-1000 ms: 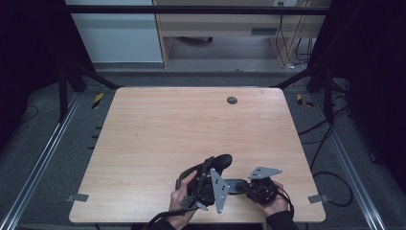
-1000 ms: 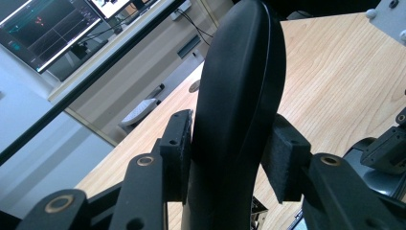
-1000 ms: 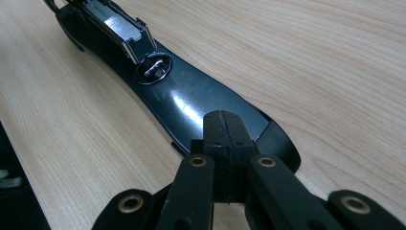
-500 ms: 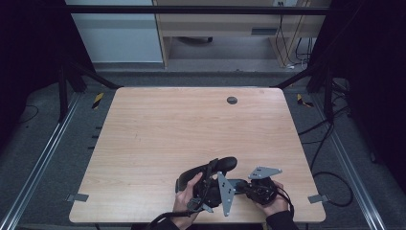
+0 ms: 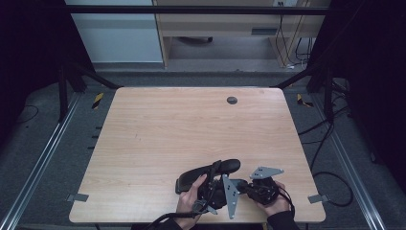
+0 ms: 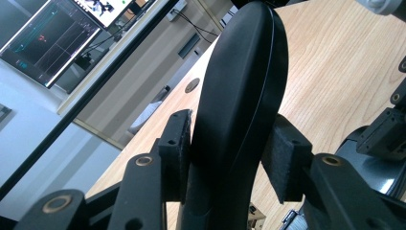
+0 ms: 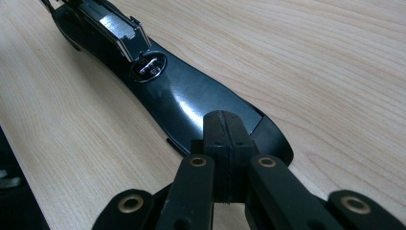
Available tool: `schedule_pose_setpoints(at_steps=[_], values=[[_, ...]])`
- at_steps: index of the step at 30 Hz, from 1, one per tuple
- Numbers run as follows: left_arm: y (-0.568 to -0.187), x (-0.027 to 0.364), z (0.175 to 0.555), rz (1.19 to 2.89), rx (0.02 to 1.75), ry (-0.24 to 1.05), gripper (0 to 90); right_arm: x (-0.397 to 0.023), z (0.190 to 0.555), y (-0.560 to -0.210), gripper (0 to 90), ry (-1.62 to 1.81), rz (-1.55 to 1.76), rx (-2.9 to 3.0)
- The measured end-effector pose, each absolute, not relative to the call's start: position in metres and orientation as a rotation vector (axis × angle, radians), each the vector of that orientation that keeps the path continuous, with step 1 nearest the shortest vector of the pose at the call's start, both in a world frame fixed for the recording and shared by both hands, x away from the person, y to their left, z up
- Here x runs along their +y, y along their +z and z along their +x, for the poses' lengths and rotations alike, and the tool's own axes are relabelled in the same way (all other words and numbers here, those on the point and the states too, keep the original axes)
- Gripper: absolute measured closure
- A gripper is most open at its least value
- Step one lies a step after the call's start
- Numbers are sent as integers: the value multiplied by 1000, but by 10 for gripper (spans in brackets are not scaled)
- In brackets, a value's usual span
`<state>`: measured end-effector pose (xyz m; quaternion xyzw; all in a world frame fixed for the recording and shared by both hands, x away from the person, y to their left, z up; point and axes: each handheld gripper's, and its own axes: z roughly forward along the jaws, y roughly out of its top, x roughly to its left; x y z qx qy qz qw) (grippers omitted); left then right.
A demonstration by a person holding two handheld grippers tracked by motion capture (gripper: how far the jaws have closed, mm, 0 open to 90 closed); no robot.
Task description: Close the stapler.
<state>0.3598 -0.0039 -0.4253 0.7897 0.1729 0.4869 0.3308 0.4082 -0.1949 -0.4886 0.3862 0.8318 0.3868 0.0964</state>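
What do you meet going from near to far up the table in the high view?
Left gripper clamped on the black stapler → bare wooden table → small round grommet near the far edge.

The stapler (image 5: 208, 175) lies on the table (image 5: 158, 129), at its near edge.

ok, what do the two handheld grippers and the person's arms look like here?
Both grippers are black with two jaws. The left gripper has square dark foam pads and brass-coloured pivot pins; the right gripper has the same pins. Each carries a grey three-cornered plate on top, and a black cable trails from the left one. Dark sleeve at the wrist.
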Motion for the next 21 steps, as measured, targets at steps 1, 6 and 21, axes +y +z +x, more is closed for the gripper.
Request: schedule_pose_setpoints(at_steps=[1,6,21], values=[[-426,-5,360,2067,448,1275,556,-195,408,-489,900,1144,1145,2463],[-430,-8,360,2079,434,1288,554,-196,408,-489,900,1143,1146,2463],[-438,-16,359,2107,396,1319,551,-198,408,-489,900,1139,1152,2457]])
